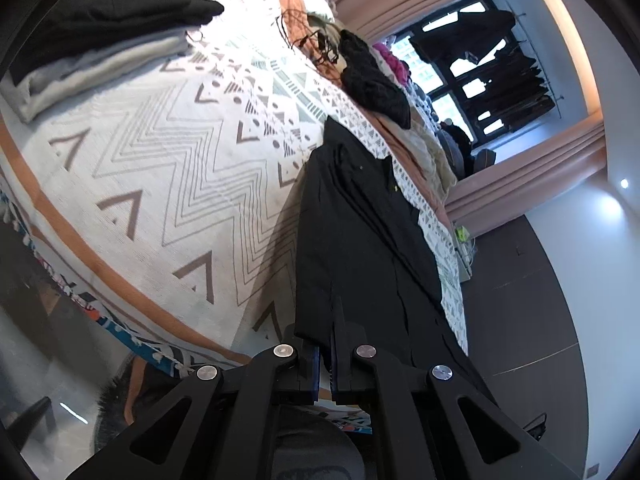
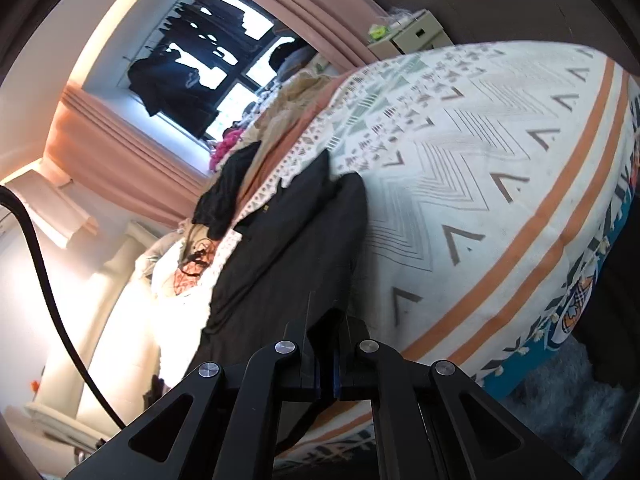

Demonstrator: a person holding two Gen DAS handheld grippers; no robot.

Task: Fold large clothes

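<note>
Left hand-held gripper (image 1: 325,354): bottom centre of the left wrist view, jaws pressed together and pinching the near edge of the black garment (image 1: 360,220); the pinched bit itself is hidden between the blue pads.
Right hand-held gripper (image 2: 326,354): bottom centre of the right wrist view, jaws pressed together on another part of the same garment's (image 2: 288,240) near edge, cloth bunched over the fingers.
Black garment: runs from each gripper up the middle of both views, its far end lying on the bed cover near the frame centre; which kind of clothing it is cannot be made out, as folds and dark cloth hide seams and sleeves.
Bed cover (image 1: 168,168): white with grey zigzags, triangles and orange stripes, filling the left half of the left view and the right half (image 2: 480,184) of the right view; its lower edge is cut off by the lens rim.
Folded pile (image 1: 100,40): upper left of the left view, a black piece on top of grey and white ones, partly cut by the rim.
Dark knit heap (image 1: 372,80): upper centre of the left view, on the far side of the bed.
Window (image 1: 472,72): upper right of the left view, dark clothes hanging before it, details lost in glare.
Curtain (image 2: 120,148): pink, left of the right view.
Cable (image 2: 44,280): black, crossing the left edge of the right view, ends out of sight.
</note>
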